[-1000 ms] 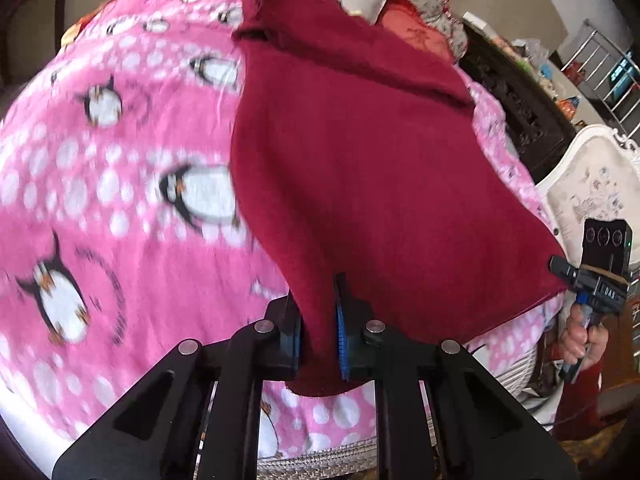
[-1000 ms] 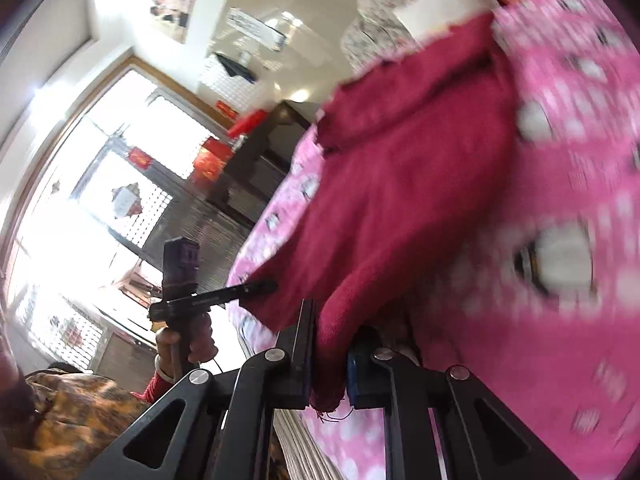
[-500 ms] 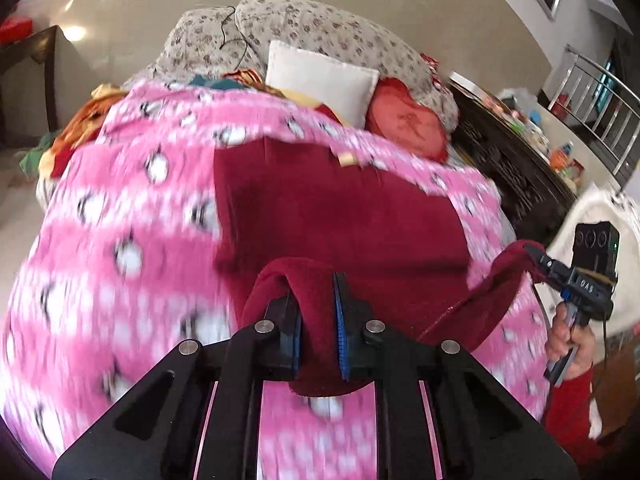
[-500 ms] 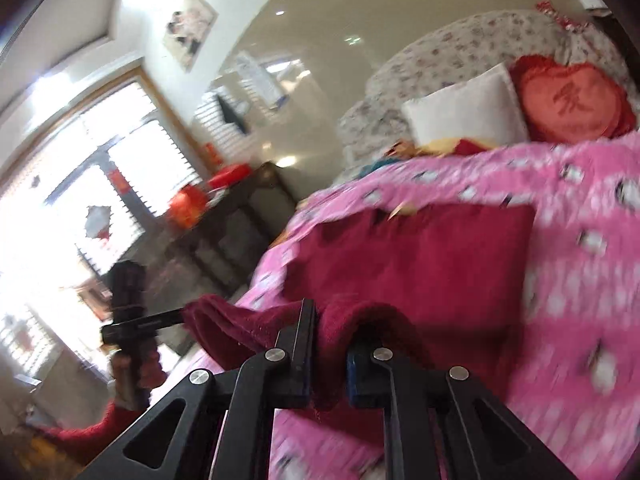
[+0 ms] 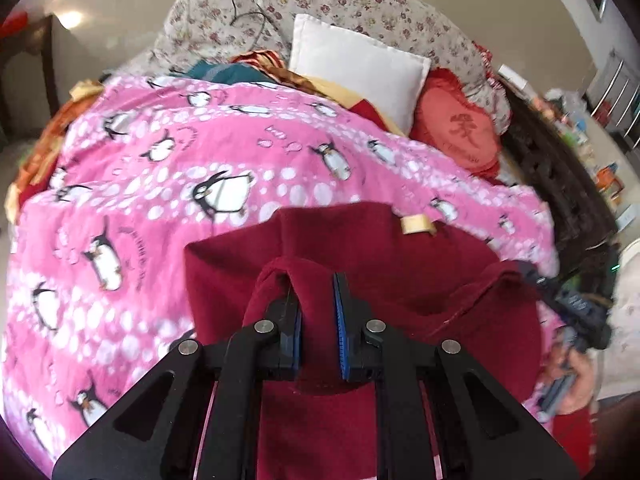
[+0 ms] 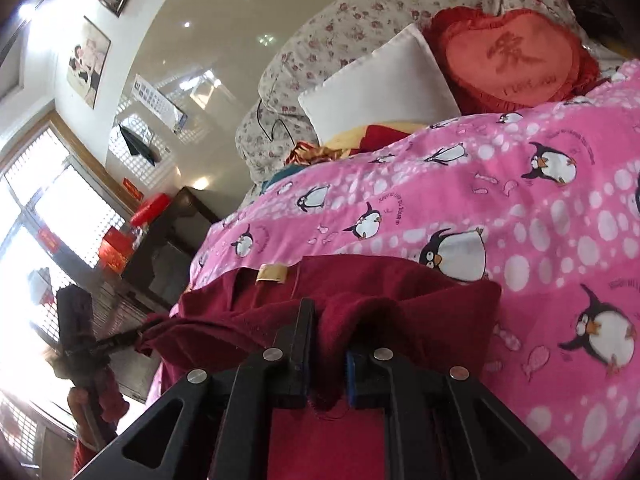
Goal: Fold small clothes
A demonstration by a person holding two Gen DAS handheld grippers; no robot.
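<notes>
Two grippers work one maroon garment [image 5: 352, 248] spread on a pink penguin blanket [image 5: 168, 184] that covers the bed, with a white pillow [image 5: 356, 68] and a red heart cushion [image 5: 456, 128] at twelve and one o'clock. Each clamps a corner of the cloth, likely to carry the near edge over the far half in an even fold. Left gripper [image 5: 317, 312] is pinched on fabric; right gripper [image 6: 329, 356] grips likewise. A tan label [image 5: 418, 225] marks the far edge.

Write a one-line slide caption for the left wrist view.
Left gripper shut on a dark red fleece garment, lifting its edge over the pink penguin-print blanket.
</notes>
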